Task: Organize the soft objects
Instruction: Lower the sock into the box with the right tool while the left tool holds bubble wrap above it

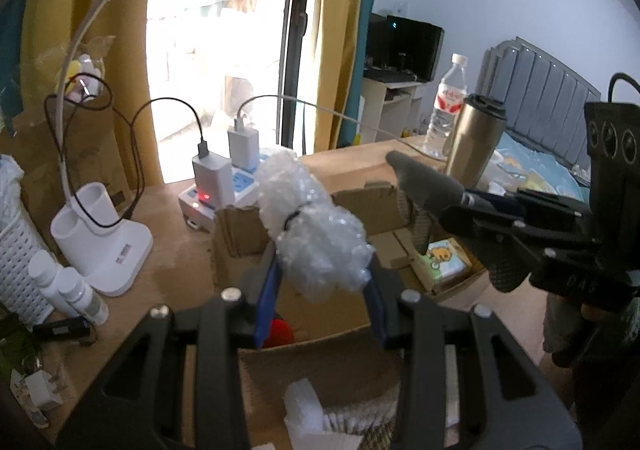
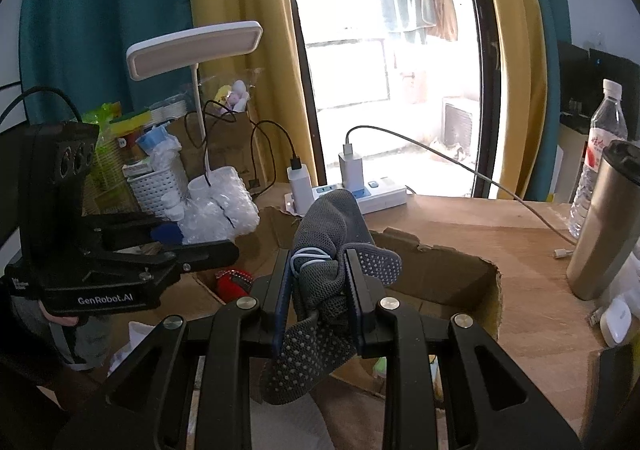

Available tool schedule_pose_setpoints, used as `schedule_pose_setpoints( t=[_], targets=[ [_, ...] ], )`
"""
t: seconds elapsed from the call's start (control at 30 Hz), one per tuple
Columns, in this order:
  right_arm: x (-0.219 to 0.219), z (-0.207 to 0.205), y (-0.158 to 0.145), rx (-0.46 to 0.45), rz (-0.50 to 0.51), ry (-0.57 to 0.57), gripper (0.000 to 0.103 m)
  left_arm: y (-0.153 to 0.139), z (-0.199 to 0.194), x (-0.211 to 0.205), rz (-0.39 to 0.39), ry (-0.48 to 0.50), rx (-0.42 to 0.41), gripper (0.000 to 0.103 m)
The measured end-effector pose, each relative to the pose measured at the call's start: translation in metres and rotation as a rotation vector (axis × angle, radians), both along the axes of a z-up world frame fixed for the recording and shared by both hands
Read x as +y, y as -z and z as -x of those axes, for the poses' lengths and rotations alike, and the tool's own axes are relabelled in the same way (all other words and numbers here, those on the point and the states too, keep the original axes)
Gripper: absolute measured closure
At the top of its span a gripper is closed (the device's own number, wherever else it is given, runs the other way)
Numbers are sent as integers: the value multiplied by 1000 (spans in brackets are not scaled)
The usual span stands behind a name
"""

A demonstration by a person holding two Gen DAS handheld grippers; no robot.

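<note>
Both grippers hang above the open cardboard box [image 1: 352, 334], each with something soft in its grip, and what matters is simply that the box lies straight below them both.

The left gripper [image 1: 324, 282] has its blue fingers clamped on the lower end of a bubble-wrap roll [image 1: 312, 226]. The roll's long axis runs up and away from the jaws, leaning towards the power strip [image 1: 200, 202] at the back of the desk. It is a crinkly, translucent bundle, cinched round its middle by a thin dark tie, so it bulges on either side like a bow. It looks light and springy, likely to puff out once let go.

The right gripper [image 2: 320, 290] pinches a grey shoe [image 2: 332, 226] by its middle. The shoe is soft mesh knit, folded in on itself, with a white cord tucked at the fold and a sole of rubbery raised dots drooping below the jaws. Its toe points up and away, so its long axis also runs forward from the fingers.

Inside the box I can see something red [image 1: 280, 330] near the left gripper's side and a small printed packet [image 1: 442, 262] nearer the right. The left gripper sits over the nearer part of the box, the right over the far right corner, the two well apart. A steel tumbler [image 2: 600, 222] and a water bottle [image 2: 596, 158] stand beside the box on the right, close enough that a wide swing could catch them.
</note>
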State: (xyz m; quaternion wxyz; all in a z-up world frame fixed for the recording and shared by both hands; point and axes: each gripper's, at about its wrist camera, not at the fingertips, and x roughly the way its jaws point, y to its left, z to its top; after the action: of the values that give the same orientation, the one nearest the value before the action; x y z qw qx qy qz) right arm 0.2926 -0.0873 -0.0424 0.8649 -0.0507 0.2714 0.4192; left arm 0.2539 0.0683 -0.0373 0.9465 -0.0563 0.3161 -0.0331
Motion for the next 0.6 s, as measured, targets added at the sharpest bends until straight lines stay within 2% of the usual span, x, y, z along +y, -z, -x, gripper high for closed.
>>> schedule_pose_setpoints(
  t=[0.37, 0.6],
  targets=[
    [9, -19, 18, 48, 7, 7, 76, 16, -18, 1, 12, -8, 33, 63],
    [12, -26, 29, 76, 14, 24, 76, 29, -28, 5, 25, -8, 83, 63]
  ],
)
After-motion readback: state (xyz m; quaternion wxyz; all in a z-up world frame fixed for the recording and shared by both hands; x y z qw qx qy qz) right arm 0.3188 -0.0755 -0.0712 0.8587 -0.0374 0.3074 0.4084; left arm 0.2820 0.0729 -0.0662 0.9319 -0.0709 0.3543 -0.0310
